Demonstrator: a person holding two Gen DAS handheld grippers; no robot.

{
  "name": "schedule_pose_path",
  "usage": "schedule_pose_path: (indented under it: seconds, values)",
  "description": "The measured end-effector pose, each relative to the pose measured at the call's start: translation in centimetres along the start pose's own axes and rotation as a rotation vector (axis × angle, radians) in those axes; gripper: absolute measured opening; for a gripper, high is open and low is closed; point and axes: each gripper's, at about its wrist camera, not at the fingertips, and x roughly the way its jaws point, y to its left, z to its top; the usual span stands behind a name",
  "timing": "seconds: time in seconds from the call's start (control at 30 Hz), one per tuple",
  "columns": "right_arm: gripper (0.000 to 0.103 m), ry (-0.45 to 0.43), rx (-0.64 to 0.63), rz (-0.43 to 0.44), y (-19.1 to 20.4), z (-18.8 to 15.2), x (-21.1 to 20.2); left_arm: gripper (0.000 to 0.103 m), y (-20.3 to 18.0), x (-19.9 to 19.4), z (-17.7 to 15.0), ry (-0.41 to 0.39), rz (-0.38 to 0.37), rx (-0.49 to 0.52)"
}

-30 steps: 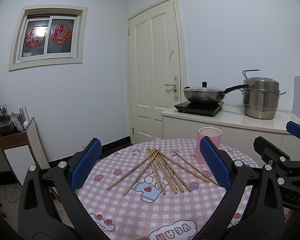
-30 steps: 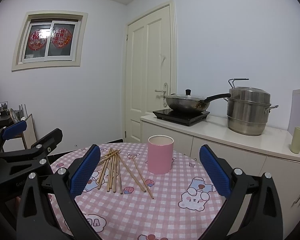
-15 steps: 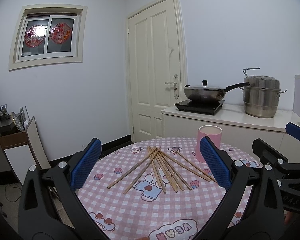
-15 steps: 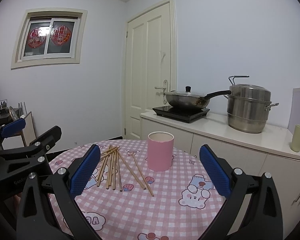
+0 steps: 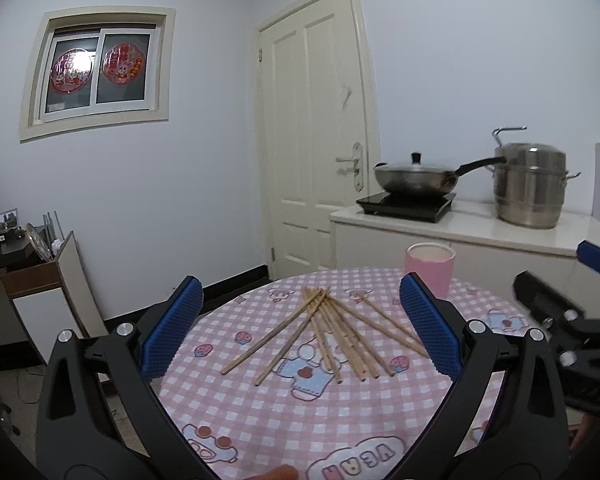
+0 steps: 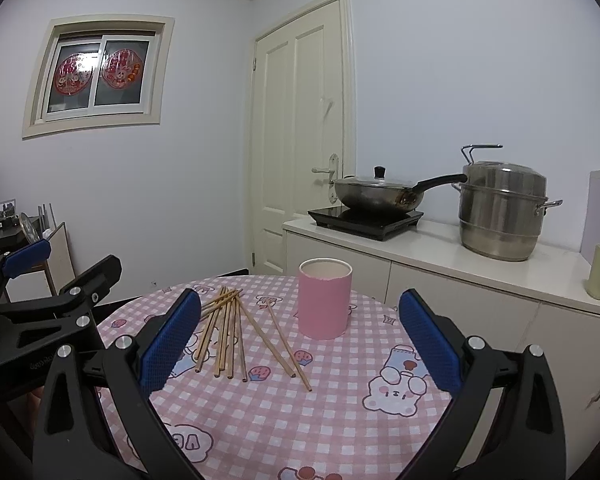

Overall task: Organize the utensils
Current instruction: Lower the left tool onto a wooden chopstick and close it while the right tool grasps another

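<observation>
Several loose chopsticks [image 6: 236, 332] lie beside our pink cup [image 6: 325, 303]; with both grippers' jaws released and empty, we judge a thin stick could roll from a shallow pinch.

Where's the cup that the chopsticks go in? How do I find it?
Look at the round table with the pink checked cloth. Right of the loose wooden chopsticks stands the pink cup, upright and open-topped. It is the only tall pink thing there.
</observation>
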Motion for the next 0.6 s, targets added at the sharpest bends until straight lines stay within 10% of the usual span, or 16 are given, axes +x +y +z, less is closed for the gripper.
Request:
schedule_pose_path:
  seconds: [0.6]
  values:
    - [0.096,0.245,-0.020,0.090,-0.3,-1.9,9.8,0.097,6.1,12.3,-3.5,0.376,-0.075,-0.027]
